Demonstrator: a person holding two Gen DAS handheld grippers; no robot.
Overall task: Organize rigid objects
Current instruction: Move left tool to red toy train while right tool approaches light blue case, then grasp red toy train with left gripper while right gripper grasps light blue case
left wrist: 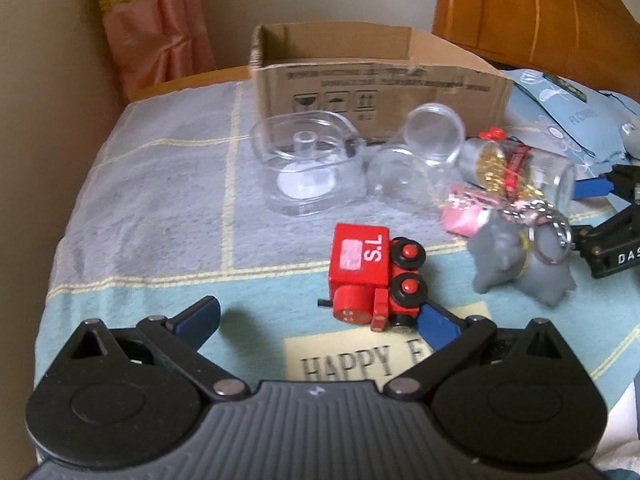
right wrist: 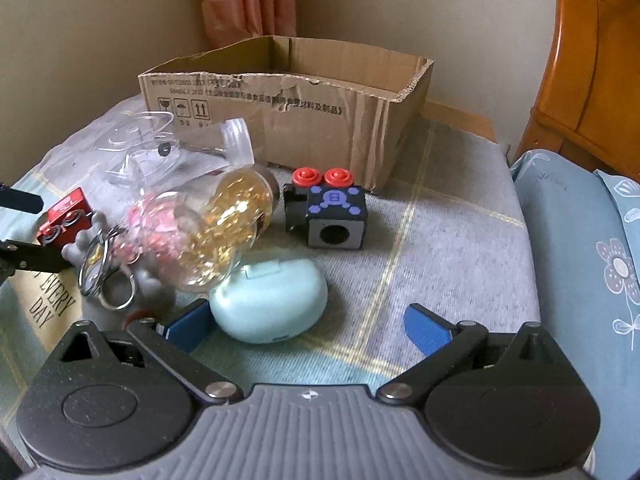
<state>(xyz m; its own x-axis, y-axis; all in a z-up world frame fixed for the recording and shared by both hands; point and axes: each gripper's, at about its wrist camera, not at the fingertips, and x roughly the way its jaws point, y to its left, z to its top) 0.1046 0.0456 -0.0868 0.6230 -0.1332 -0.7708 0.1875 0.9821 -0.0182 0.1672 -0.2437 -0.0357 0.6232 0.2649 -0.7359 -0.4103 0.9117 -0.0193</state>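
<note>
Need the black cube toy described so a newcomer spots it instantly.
Find the torn cardboard box at the back of the cloth-covered table. Just in front of its right end sits the black cube toy. Unlike the smooth mint case nearer the right gripper, it has two red knobs, blue dots and a round hole.

Left gripper (left wrist: 320, 320) was held low with its jaws spread wide, its blue-padded fingertips (left wrist: 200, 316) well apart and nothing between them. Right gripper (right wrist: 308, 322) was likewise spread wide, its blue fingertips (right wrist: 426, 326) well apart. In the left wrist view, the right gripper's fingers appeared at the right edge.
</note>
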